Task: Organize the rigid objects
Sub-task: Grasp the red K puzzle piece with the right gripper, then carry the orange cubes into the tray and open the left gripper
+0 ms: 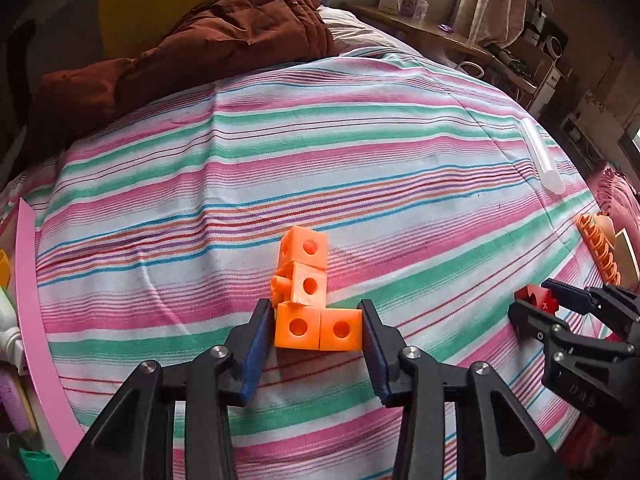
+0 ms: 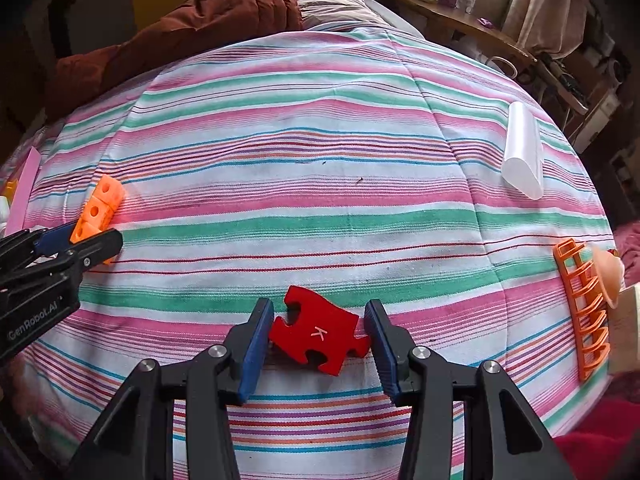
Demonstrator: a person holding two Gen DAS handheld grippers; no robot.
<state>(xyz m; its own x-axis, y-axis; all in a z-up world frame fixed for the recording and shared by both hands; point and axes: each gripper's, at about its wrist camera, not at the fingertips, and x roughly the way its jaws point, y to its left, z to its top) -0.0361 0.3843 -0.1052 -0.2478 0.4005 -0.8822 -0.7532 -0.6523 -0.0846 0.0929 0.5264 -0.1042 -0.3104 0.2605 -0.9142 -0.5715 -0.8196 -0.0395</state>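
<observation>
An orange piece of joined cubes with round holes point(image 1: 310, 308) lies on the striped bedspread point(image 1: 360, 160). My left gripper point(image 1: 315, 306) has its blue pads on both sides of the piece's two nearest cubes and presses on them. In the right wrist view the same orange cubes point(image 2: 98, 208) sit in the left gripper point(image 2: 86, 240) at the left edge. A red jigsaw piece marked K point(image 2: 316, 336) sits between the pads of my right gripper point(image 2: 318, 305), which is shut on it. That right gripper point(image 1: 536, 298) shows at the right of the left wrist view.
A white translucent half-tube point(image 2: 522, 152) lies at the far right of the bedspread. An orange plastic rack point(image 2: 584, 312) and a peach-coloured object sit at the right edge. A pink strip point(image 1: 28, 280) runs along the left edge. A brown quilt point(image 1: 180, 52) is heaped behind.
</observation>
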